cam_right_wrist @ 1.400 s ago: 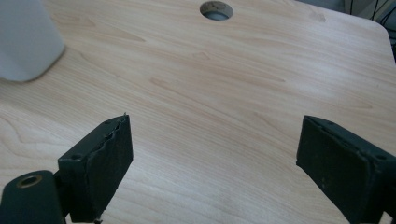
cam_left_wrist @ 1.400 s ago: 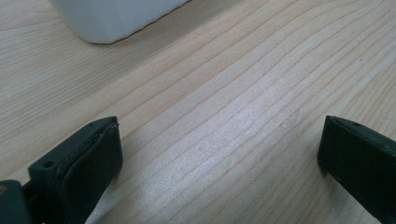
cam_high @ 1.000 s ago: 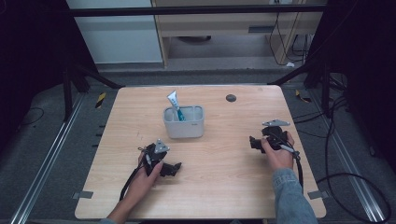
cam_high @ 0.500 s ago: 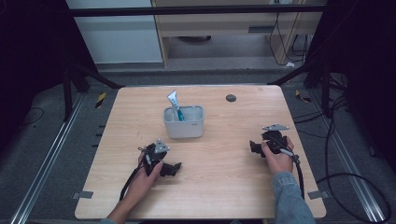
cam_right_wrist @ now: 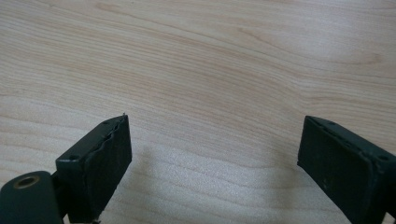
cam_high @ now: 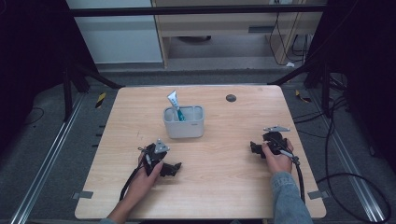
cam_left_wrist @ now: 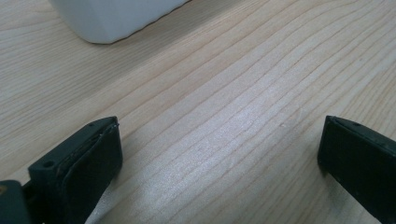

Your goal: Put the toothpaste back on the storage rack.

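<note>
Wooden worktop [cam_high: 215,186] carries your released left tongs [cam_high: 173,169]; your right tongs [cam_high: 254,148], also released, have drifted toward lower frame, nothing grasped.

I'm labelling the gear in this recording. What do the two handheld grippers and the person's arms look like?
Both are black hand-held units. The left gripper and the right gripper each carry a grey three-cornered plate on top and trail a black cable back along the forearm. Each claw has two flat, blocky black jaws with small screw holes. The right arm wears a blue denim sleeve; the left forearm has no sleeve.
</note>
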Action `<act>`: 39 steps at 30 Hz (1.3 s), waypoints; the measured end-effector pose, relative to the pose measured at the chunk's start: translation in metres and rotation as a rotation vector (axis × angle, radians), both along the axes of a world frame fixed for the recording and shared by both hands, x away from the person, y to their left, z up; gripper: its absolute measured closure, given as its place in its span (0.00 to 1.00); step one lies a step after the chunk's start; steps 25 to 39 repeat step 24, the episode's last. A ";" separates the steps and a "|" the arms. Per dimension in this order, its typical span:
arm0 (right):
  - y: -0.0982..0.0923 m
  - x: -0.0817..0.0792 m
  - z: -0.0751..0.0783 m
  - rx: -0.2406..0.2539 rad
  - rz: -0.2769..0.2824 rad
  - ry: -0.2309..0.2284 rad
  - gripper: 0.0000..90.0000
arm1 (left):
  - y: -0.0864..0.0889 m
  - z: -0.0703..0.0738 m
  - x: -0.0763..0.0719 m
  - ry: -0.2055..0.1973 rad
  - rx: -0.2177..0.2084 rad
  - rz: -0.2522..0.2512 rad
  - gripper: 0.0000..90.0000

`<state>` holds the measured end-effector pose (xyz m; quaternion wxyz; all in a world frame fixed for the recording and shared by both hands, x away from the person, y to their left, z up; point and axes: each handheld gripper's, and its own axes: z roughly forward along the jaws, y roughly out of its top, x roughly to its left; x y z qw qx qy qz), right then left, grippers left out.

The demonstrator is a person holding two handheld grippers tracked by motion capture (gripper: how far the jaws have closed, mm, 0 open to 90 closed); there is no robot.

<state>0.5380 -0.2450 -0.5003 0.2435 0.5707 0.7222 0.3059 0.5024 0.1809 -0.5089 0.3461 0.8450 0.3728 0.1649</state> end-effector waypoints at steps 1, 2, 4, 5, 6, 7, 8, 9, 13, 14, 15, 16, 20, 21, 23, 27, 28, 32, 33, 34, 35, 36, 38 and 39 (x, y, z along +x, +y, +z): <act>0.000 0.000 -0.001 -0.001 -0.001 0.000 0.11 | 0.000 0.000 0.000 0.000 0.000 0.000 0.00; 0.001 0.001 -0.001 0.003 -0.002 0.003 0.11 | 0.000 0.000 0.000 0.000 0.000 0.000 0.00; 0.001 0.001 -0.003 0.002 -0.004 0.006 0.11 | 0.000 0.000 0.000 0.000 0.000 0.000 0.00; 0.001 0.002 -0.004 -0.001 -0.002 0.008 0.11 | 0.000 0.000 0.000 0.000 0.000 0.000 0.00; 0.002 0.002 -0.006 0.003 -0.001 0.011 0.11 | 0.000 0.000 0.000 0.000 0.000 0.000 0.00; 0.003 0.002 -0.007 -0.002 -0.002 0.009 0.09 | 0.000 0.000 0.000 0.000 0.000 0.000 0.00; 0.004 0.003 -0.008 -0.003 -0.002 0.006 0.08 | 0.000 0.000 0.000 0.000 0.000 0.000 0.00; 0.004 0.003 -0.008 0.002 -0.003 0.003 0.08 | 0.000 0.000 0.000 0.000 0.000 0.000 0.00; 0.007 0.003 -0.011 0.007 -0.014 -0.019 0.06 | 0.000 0.000 0.000 0.000 0.000 0.000 0.00; 0.008 0.003 -0.011 0.005 -0.010 -0.018 0.06 | 0.000 0.000 0.000 0.000 0.000 0.000 0.00; 0.008 0.003 -0.011 0.003 -0.005 -0.020 0.06 | 0.000 0.000 0.000 0.000 -0.002 0.001 0.00; 0.009 0.003 -0.011 0.007 -0.006 -0.018 0.06 | 0.000 0.000 0.000 0.000 0.000 0.000 0.00; 0.009 0.000 -0.011 0.012 -0.009 -0.014 0.05 | 0.000 0.000 0.000 0.000 0.000 0.000 0.00; 0.009 -0.001 -0.011 0.009 -0.016 -0.015 0.04 | 0.000 0.000 0.000 0.000 0.000 0.000 0.00; 0.011 -0.002 -0.011 0.006 -0.045 -0.009 0.01 | 0.000 0.000 0.000 0.000 0.000 0.000 0.00; 0.012 -0.001 -0.012 0.005 -0.066 -0.004 0.00 | 0.000 0.000 0.000 0.000 -0.002 0.001 0.00; 0.012 -0.001 -0.012 0.005 -0.066 -0.004 0.00 | 0.000 0.000 0.000 0.000 -0.002 0.001 0.00; 0.012 -0.001 -0.012 0.005 -0.066 -0.004 0.00 | 0.000 0.000 0.000 0.000 -0.002 0.001 0.00; 0.012 -0.001 -0.012 0.005 -0.066 -0.004 0.00 | 0.000 0.000 0.000 0.000 -0.002 0.001 0.00; 0.012 -0.001 -0.012 0.005 -0.066 -0.004 0.00 | 0.000 0.000 0.000 0.000 -0.002 0.001 0.00; 0.012 -0.001 -0.012 0.005 -0.066 -0.004 0.00 | 0.000 0.000 0.000 0.000 -0.002 0.001 0.00; 0.012 -0.001 -0.012 0.005 -0.066 -0.004 0.00 | 0.000 0.000 0.000 0.000 -0.002 0.001 0.00; 0.012 -0.001 -0.012 0.005 -0.066 -0.004 0.00 | 0.000 0.000 0.000 0.000 -0.002 0.001 0.00; 0.012 -0.001 -0.012 0.005 -0.066 -0.004 0.00 | 0.000 0.000 0.000 0.000 -0.002 0.001 0.00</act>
